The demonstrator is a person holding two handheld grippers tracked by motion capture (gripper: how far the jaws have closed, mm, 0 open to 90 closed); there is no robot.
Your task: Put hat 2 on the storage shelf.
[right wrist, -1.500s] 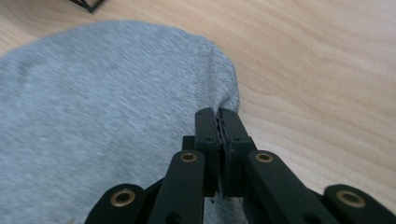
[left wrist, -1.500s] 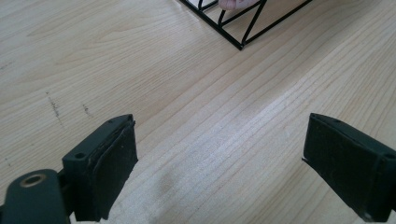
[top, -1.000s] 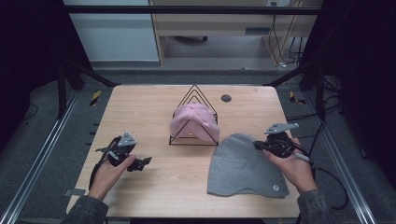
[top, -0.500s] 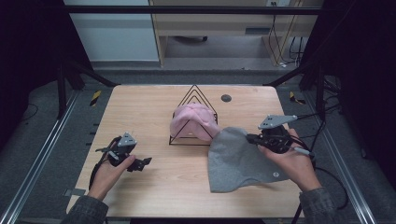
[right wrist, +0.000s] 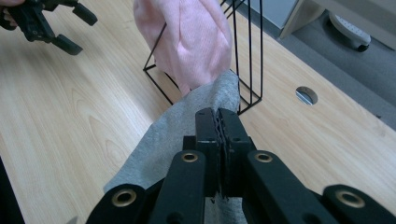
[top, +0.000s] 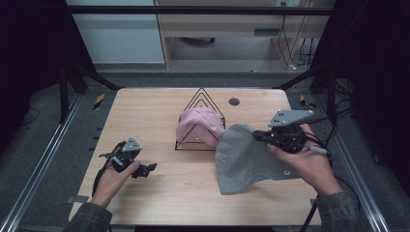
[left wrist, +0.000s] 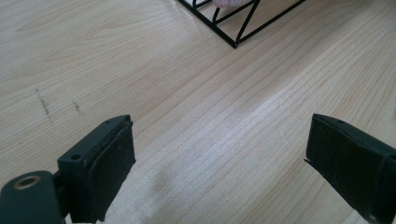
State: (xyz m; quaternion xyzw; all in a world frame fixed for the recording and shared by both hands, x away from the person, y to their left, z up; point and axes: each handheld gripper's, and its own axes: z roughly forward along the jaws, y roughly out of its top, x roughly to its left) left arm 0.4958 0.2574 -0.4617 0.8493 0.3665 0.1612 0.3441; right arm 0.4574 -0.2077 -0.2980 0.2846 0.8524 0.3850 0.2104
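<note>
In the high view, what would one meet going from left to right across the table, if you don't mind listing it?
Left gripper → black wire rack holding the pink hat → grey hat → right gripper, shut on the grey hat's edge.

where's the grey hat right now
High view: the grey hat hangs from the shut right gripper at table right, its edge beside the wire rack holding the pink hat.
</note>
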